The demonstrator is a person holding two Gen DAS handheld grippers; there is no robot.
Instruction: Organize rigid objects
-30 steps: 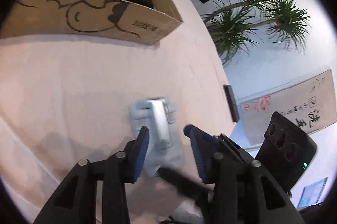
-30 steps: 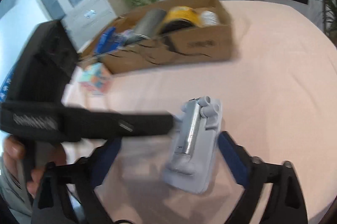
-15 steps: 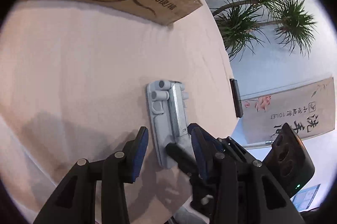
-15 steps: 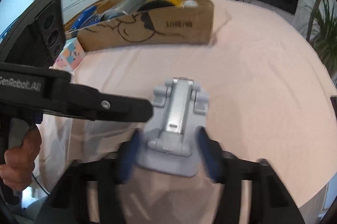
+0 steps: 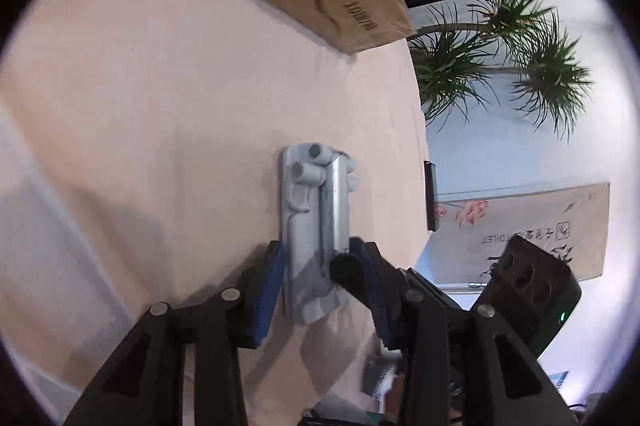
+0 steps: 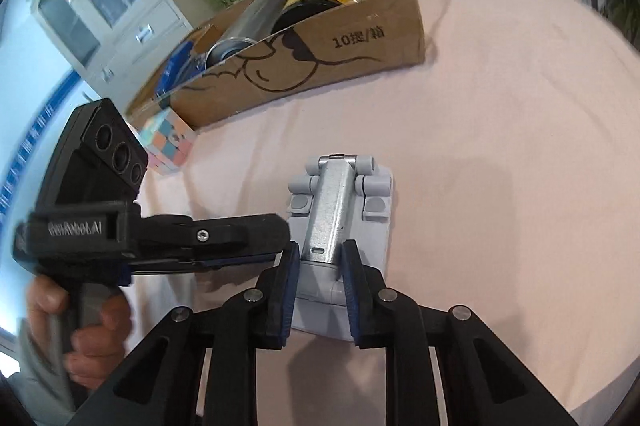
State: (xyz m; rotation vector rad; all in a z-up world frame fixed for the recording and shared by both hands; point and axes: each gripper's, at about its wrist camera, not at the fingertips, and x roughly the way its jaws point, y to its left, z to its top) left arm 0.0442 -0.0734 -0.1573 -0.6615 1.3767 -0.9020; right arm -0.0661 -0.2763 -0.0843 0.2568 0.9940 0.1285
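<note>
A grey folding phone stand (image 6: 340, 209) with a silver metal arm lies on the pink tablecloth; it also shows in the left wrist view (image 5: 316, 209). My right gripper (image 6: 320, 274) is shut on the stand's silver arm at its near end. My left gripper (image 5: 316, 278) grips the stand's near end from its left side, its fingers (image 6: 240, 238) reaching in beside the right gripper. A cardboard box (image 6: 320, 53) holding a metal can, a yellow tape roll and other items stands behind the stand.
A pastel puzzle cube (image 6: 168, 145) sits on the cloth left of the box. A dark flat object (image 5: 430, 193) lies at the table's right edge. Potted plants (image 5: 500, 65), a cabinet and a dark screen stand beyond the table.
Both grippers have closed in on the stand's near end. The right jaws went from wide open to shut on the silver arm, and the left jaws closed onto the base.
</note>
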